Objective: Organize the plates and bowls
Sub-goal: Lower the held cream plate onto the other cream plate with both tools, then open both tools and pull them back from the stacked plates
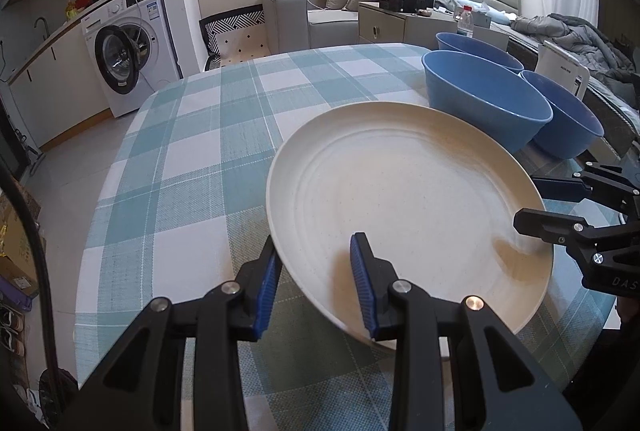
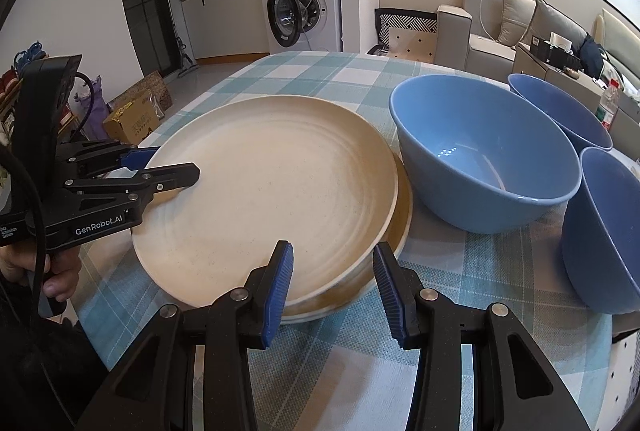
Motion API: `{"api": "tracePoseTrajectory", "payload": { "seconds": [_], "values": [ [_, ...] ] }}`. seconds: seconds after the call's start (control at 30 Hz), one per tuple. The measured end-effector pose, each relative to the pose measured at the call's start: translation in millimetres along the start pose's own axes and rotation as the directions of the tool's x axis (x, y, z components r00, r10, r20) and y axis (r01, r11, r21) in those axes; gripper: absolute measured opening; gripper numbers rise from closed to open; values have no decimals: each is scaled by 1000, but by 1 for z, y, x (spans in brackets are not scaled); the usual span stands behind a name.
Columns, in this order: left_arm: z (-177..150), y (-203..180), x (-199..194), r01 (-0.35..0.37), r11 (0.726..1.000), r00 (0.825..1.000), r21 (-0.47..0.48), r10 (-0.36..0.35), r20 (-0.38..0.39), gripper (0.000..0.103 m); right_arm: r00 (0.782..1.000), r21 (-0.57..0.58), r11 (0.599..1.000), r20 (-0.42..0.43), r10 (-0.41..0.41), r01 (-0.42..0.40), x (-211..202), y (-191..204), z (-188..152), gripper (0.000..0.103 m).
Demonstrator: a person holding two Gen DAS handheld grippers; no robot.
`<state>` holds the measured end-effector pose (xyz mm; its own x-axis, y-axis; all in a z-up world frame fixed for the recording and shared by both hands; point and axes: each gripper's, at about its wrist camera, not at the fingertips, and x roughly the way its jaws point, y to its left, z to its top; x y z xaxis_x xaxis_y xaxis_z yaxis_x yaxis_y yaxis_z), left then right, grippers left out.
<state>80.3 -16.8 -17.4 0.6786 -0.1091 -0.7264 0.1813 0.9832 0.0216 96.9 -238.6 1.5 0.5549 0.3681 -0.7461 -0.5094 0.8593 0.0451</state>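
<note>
The right wrist view shows two cream plates stacked: the top plate point(image 2: 264, 191) sits tilted on a lower plate point(image 2: 402, 227), whose rim shows only along the right and lower edge of the stack. The left wrist view shows one cream plate point(image 1: 408, 191) in the centre-right of the frame; the lower plate cannot be made out there.

Three blue bowls stand on the checked tablecloth point(image 2: 304, 71). In the right wrist view the largest bowl point(image 2: 484, 151) sits just right of the plates, a second bowl point(image 2: 560, 111) at upper right, a third bowl point(image 2: 604, 231) at the right edge. The left wrist view places all three in the upper right of the frame, behind the plate.

Left gripper point(image 2: 172, 167): in the right wrist view it enters from the left edge, fingers stacked one above the other, upper finger lying on the plate's inner rim, blue-padded lower finger beneath the rim. Its own camera shows the fingers point(image 1: 362, 279) parted, one inside the plate and one outside the rim. The jaws straddle the rim with a gap; not clamped. A hand point(image 2: 56, 279) grips its handle at lower left.

Right gripper point(image 2: 332, 283): fingers spread apart at the bottom of its own view, near the front edge of the stack, one finger overlapping the top plate's rim, holding nothing. In the left wrist view it appears at the right edge point(image 1: 532, 203), fingers separated at the plate's rim.

A washing machine point(image 2: 304, 7) and sofa point(image 2: 480, 31) stand in the background.
</note>
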Motion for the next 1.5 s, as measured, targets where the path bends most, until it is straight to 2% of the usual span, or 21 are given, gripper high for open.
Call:
{"api": "tracePoseTrajectory", "payload": {
  "seconds": [0.63,0.83,0.9,1.03,1.17,1.5],
  "values": [
    [0,-7,15,-11,1000,1000,27,11,-25,33,999,-25,999,-9,-46,46,11,1,-5,43],
    [1,-9,21,-28,999,999,41,30,-39,35,998,-31,998,-17,-53,53,15,2,-5,43],
    [1,-12,23,-39,998,998,59,42,-40,36,1000,-38,999,-5,-28,27,14,4,-4,44],
    [1,-18,26,-72,992,996,101,76,-38,36,999,-96,995,-11,-31,30,19,16,-3,43],
    [3,-12,28,-39,997,998,64,42,-52,37,999,-78,997,-21,-28,26,22,13,-4,44],
    [5,-7,30,-9,1000,997,26,11,-75,42,999,-65,997,-14,-32,31,23,8,-3,45]
  ]
}}
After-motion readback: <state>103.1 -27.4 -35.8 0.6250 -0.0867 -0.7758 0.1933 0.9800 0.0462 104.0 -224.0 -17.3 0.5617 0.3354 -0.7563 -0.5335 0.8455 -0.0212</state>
